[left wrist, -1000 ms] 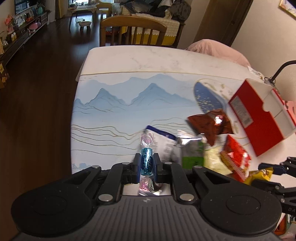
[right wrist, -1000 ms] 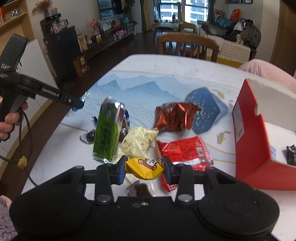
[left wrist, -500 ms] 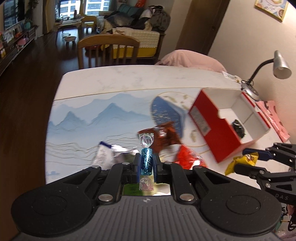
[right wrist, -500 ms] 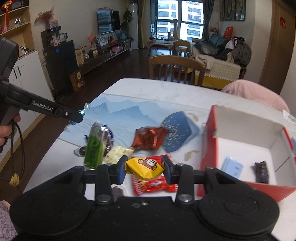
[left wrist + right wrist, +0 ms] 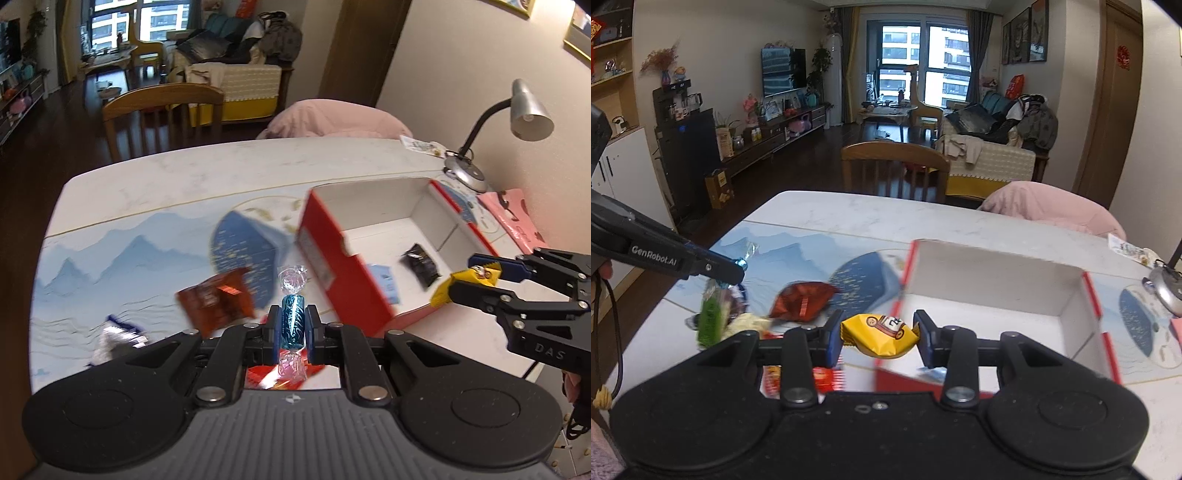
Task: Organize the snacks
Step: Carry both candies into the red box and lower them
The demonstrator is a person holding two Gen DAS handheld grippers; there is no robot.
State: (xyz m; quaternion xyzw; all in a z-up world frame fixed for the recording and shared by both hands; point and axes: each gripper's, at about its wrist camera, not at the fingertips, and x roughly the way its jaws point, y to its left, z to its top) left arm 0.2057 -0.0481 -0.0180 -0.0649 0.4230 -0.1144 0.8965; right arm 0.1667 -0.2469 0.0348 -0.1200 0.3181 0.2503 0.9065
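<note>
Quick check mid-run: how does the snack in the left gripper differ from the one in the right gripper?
The blue candy in the left gripper is slim, with clear twisted wrapper ends; the yellow packet in the right gripper is a wide, puffy pillow pack. The blue candy stands lengthwise between nearly touching fingers, while the yellow packet lies crosswise, keeping its fingers farther apart. Both are clamped and held off the table, near the red box.
</note>
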